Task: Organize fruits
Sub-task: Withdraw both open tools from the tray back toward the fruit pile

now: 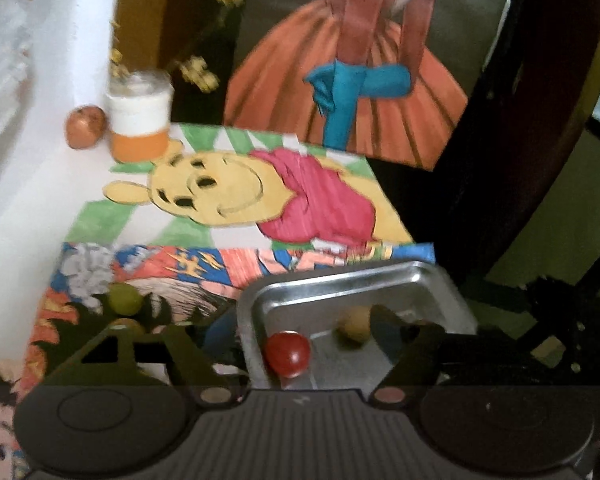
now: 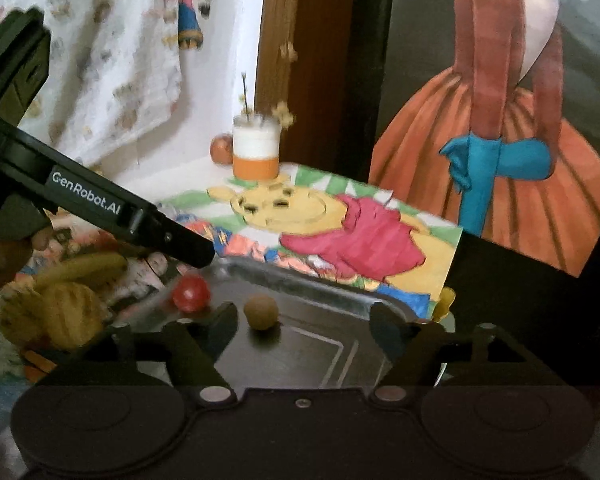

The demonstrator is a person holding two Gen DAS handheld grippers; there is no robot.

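Now, far left in the right wrist view: left gripper (image 2: pixel 198 258) reaching in from the upper left, slanting down to the right, tip just above the red fruit (image 2: pixel 191 293); fingers spread wide in its own view, holding nothing. Below it, off the tray: banana (image 2: pixel 84 267) lying with its long axis roughly left to right, slightly raised at the right end, beside an orange ribbed fruit (image 2: pixel 60 314). Next, metal tray (image 2: pixel 308 280) with the red fruit near its left rim and a round tan fruit (image 2: pixel 261 312) just right of it, apart, neither with a clear long axis. Over the tray: right gripper (image 2: pixel 304 320) level and pointing forward, fingers wide apart, empty, tan fruit between them. Farther back: small apple (image 2: pixel 221 149) touching a white and orange jar (image 2: pixel 256 148), then a bear drawing (image 2: pixel 340 236) and a painting of an orange dress (image 2: pixel 500 152).
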